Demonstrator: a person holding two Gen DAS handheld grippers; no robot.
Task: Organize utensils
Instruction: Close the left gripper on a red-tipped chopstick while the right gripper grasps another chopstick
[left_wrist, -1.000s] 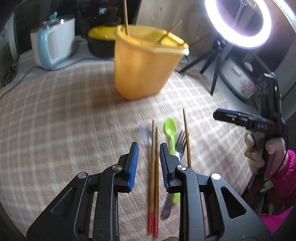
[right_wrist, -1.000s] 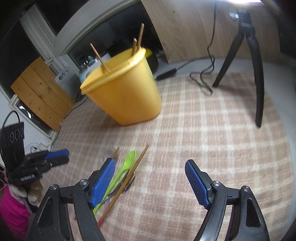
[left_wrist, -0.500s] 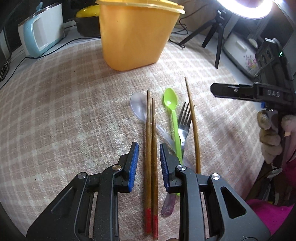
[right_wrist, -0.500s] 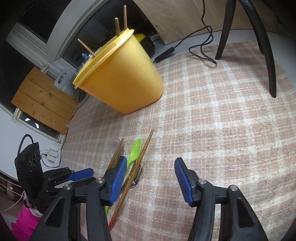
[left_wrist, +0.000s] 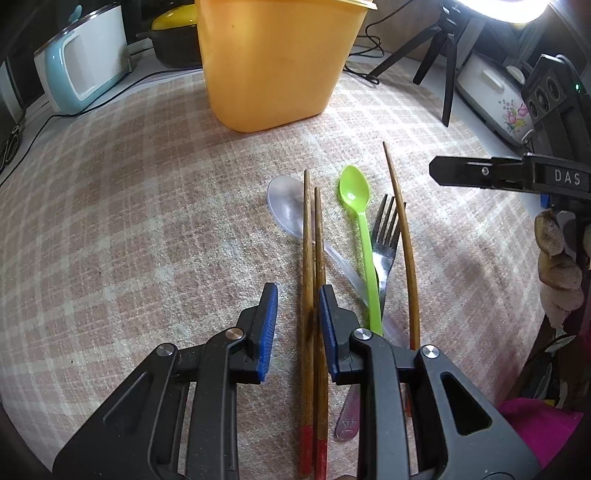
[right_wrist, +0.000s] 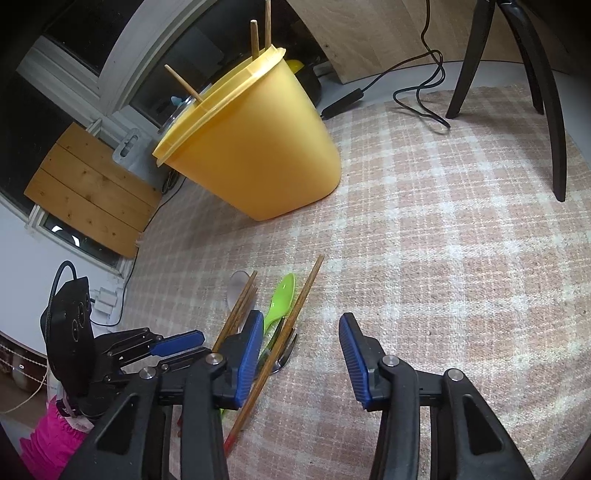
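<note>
On the checked cloth (left_wrist: 147, 221) lie a pair of red-tipped chopsticks (left_wrist: 312, 240), a clear spoon (left_wrist: 286, 206), a green spoon (left_wrist: 364, 236), a metal fork (left_wrist: 386, 236) and a single chopstick (left_wrist: 400, 229). My left gripper (left_wrist: 298, 325) is low over the pair, open, with both sticks between its jaws, close to the right pad. My right gripper (right_wrist: 303, 358) hovers over the single chopstick (right_wrist: 299, 306) and the fork tines; its jaws are closing, and the pads press on nothing. Behind stands a yellow bucket (right_wrist: 258, 147) holding several chopsticks.
A blue-and-white kettle (left_wrist: 81, 62) and a black pot with a yellow lid (left_wrist: 173, 33) stand at the back left. A tripod (left_wrist: 439, 55) with a ring light (left_wrist: 509, 9), a floral cooker (left_wrist: 491, 92) and a cable (right_wrist: 417, 99) are at the back right.
My left gripper has come down over the chopstick pair, its jaws no wider. The right gripper's jaws have narrowed and it has tipped down toward the single chopstick.
</note>
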